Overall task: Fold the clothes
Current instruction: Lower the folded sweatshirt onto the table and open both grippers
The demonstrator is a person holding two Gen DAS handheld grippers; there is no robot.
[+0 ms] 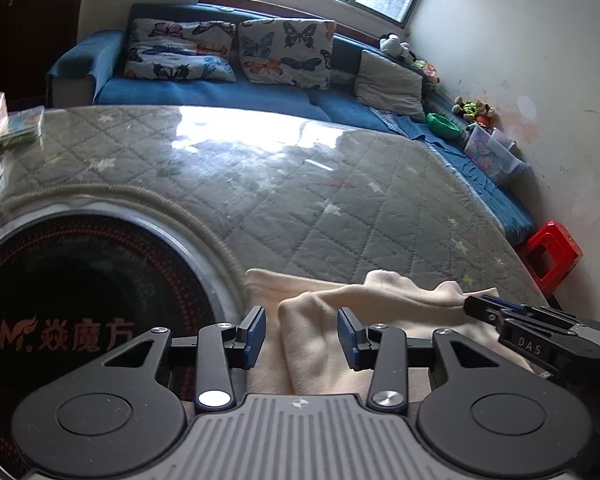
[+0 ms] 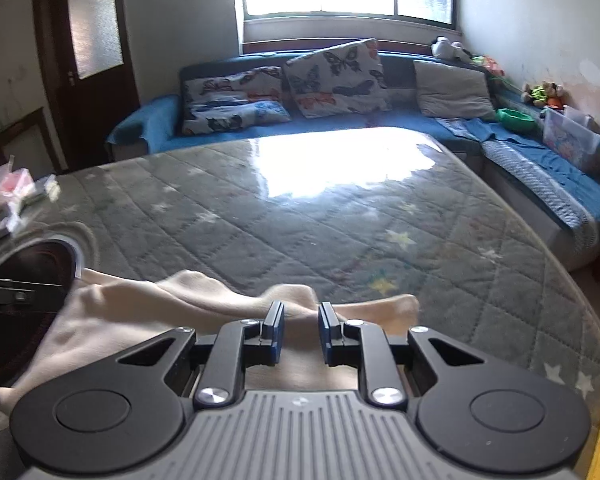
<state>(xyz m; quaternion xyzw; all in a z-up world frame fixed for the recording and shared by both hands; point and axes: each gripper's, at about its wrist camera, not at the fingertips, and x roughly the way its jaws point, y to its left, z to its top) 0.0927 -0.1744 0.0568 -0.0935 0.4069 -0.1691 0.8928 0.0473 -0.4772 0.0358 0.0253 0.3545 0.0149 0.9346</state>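
A cream garment [image 1: 380, 300] lies bunched on the near edge of the quilted grey table top [image 1: 340, 200]. My left gripper [image 1: 302, 336] is open, its blue pads on either side of a raised fold of the cloth. My right gripper shows at the right of the left wrist view [image 1: 496, 312], low over the cloth's right edge. In the right wrist view the garment [image 2: 140, 300] spreads left, and my right gripper [image 2: 301, 332] is open with a narrow gap, a cloth ridge between its pads. The left gripper is partly seen at the far left of that view [image 2: 16, 292].
A round black cooktop [image 1: 80, 300] is set into the table to the left of the cloth. Boxes and packets [image 1: 4, 128] sit at the table's left. A blue sofa [image 1: 220, 92] with cushions runs behind and to the right. A red stool [image 1: 552, 252] stands beside the table.
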